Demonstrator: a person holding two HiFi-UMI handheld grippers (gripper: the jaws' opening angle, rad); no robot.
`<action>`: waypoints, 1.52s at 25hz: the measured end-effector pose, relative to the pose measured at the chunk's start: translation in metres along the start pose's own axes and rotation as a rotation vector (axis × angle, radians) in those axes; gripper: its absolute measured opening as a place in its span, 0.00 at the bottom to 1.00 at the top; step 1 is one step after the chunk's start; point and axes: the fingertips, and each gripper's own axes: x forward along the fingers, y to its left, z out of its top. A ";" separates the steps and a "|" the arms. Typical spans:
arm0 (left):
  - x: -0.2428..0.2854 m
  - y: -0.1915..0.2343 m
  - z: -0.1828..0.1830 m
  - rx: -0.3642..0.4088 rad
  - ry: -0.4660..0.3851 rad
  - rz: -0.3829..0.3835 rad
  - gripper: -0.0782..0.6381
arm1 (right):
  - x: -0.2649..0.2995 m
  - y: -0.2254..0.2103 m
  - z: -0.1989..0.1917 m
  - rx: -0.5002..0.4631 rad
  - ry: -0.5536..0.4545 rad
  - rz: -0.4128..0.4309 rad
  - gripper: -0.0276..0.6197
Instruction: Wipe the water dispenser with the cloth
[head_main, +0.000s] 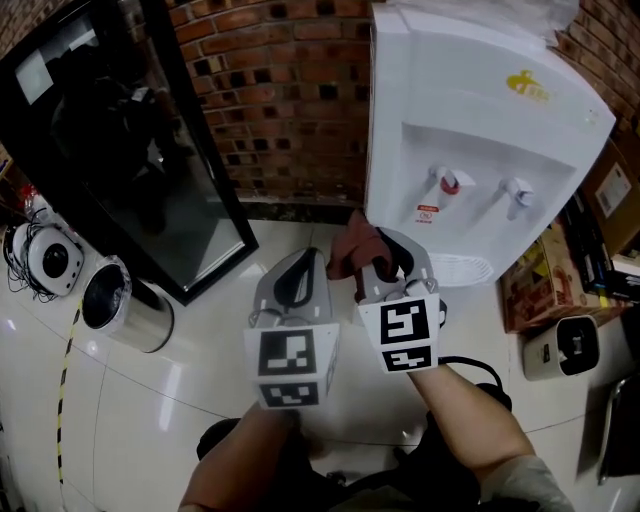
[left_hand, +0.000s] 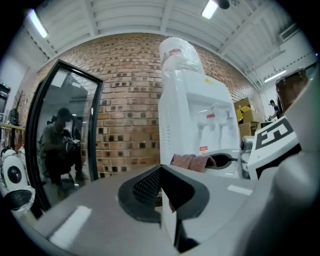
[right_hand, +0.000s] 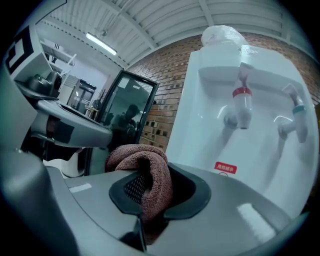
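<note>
The right gripper (head_main: 388, 252) pinches a brownish-red cloth (right_hand: 147, 170), a thick fold of it bulging ahead of the tips. Just to its left, the left gripper (left_hand: 161, 186) has its jaws pressed together with nothing between them.

Ahead of both stands the white water dispenser (right_hand: 220, 145). The cloth is near its front but not touching, so this looks like the approach and wiping has not begun. The next move should press the fold flat against the panel.

The red tap (right_hand: 241, 106) and blue tap (right_hand: 298, 116) jut out above the jaws and the drip tray (head_main: 462, 268) juts out below. Boxes (head_main: 540, 275) crowd the right. Open floor (head_main: 200, 340) lies left, towards the glass door (head_main: 120, 150) and brick wall (head_main: 290, 100).
</note>
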 end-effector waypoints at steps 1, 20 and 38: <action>0.003 -0.006 0.001 0.000 -0.001 -0.013 0.11 | -0.001 -0.001 0.000 0.001 0.001 -0.002 0.17; 0.024 -0.081 -0.014 0.034 0.048 -0.143 0.11 | -0.015 -0.074 -0.022 0.131 0.073 -0.125 0.17; 0.038 -0.138 -0.017 0.025 0.046 -0.227 0.11 | -0.053 -0.150 -0.040 0.121 0.126 -0.297 0.17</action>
